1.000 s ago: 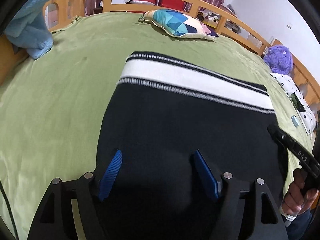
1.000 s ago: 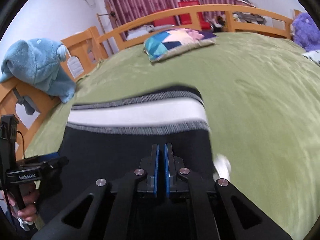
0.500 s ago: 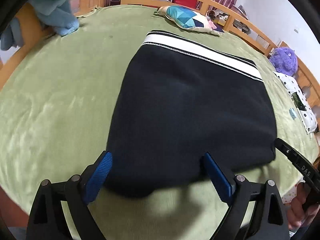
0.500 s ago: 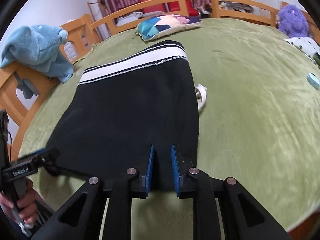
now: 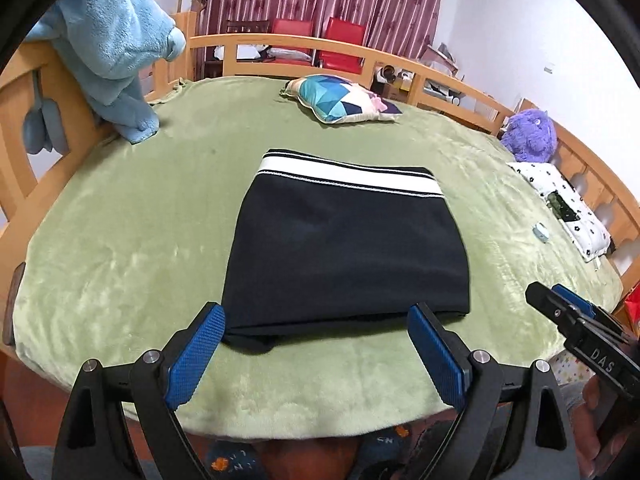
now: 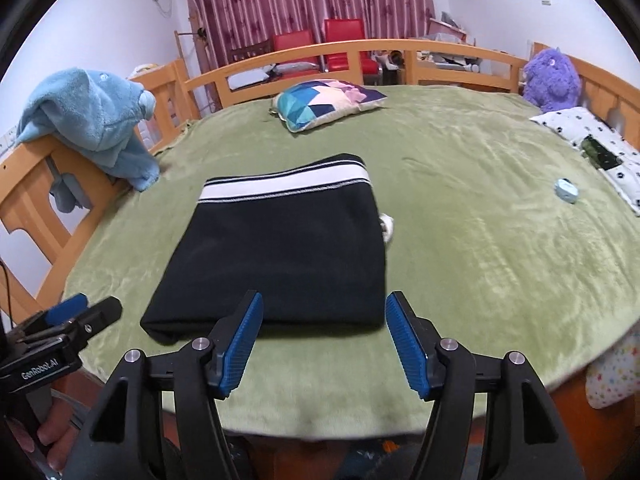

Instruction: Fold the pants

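Your left claw (image 5: 316, 354) is spread wide with nothing in it, and your right claw (image 6: 324, 340) is also apart and empty. The pants (image 5: 344, 256) lie folded into a compact dark rectangle on the bed (image 5: 132, 240), just ahead of both claws, with the white waistband (image 5: 348, 178) on the far side from you.

The fold looks finished, so the risks are in any further touch. The near edge sits right beyond your left claw's fingertips (image 5: 210, 322); dip forward and you could catch that hem and drag the top layer open. At the near left corner the lower layer bulges out a little, and a nudge there would skew the stack.

To the right of your right claw's line, a small white piece (image 6: 386, 227) pokes out from the pants' side edge; I cannot tell what it is. Snagging it could pull the layers apart.
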